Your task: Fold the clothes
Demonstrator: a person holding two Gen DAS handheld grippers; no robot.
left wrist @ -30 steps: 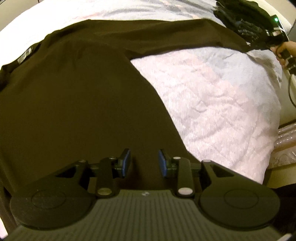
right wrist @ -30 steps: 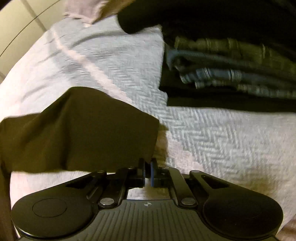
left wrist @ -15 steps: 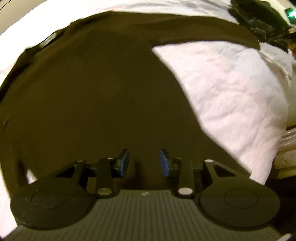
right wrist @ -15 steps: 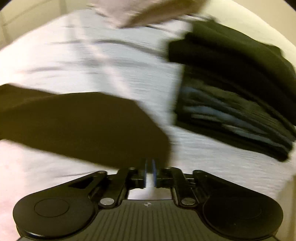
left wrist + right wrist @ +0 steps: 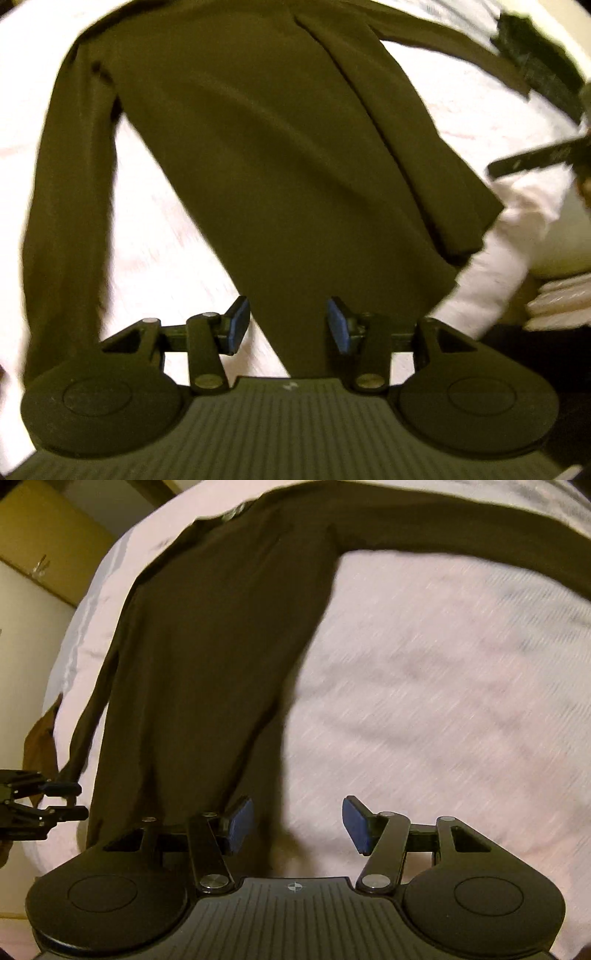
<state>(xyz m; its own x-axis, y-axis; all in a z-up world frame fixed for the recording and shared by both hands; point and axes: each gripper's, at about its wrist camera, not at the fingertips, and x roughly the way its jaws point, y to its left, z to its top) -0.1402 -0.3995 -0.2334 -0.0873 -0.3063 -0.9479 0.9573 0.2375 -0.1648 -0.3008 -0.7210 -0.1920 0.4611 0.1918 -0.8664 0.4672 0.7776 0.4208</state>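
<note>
The dark long-sleeved shirt (image 5: 280, 155) lies spread flat on the pale quilted bedcover (image 5: 155, 236), with its hem toward both cameras. The left wrist view shows the whole body of the shirt, one sleeve hanging straight down on the picture's left, and the other sleeve folded over the body as a diagonal band. At the top right corner of this view there is a stack of dark folded clothes (image 5: 535, 62), quite blurred, and below it a black bar that is probably part of the other tool.

The right wrist view does not show the stack. It shows the collar end of the shirt far away and one sleeve stretching across the top toward the right. At its left edge the left gripper (image 5: 70, 799) appears from the side, just beside the cuff of the hanging sleeve; I cannot tell if it touches the cuff.

The left gripper (image 5: 286, 325) has its jaws apart and opening, and the shirt hem lies under the gap, not pinched. The right gripper (image 5: 297, 823) also has its jaws spread and opening wide, with only the shirt edge and bedcover below them.

One second ago the right gripper's jaws were pressed together on a corner of the shirt, close to the stack; now that cloth is let go and the stack is out of its view. The left view earlier showed mostly the body of the shirt; now both sleeves are visible.
</note>
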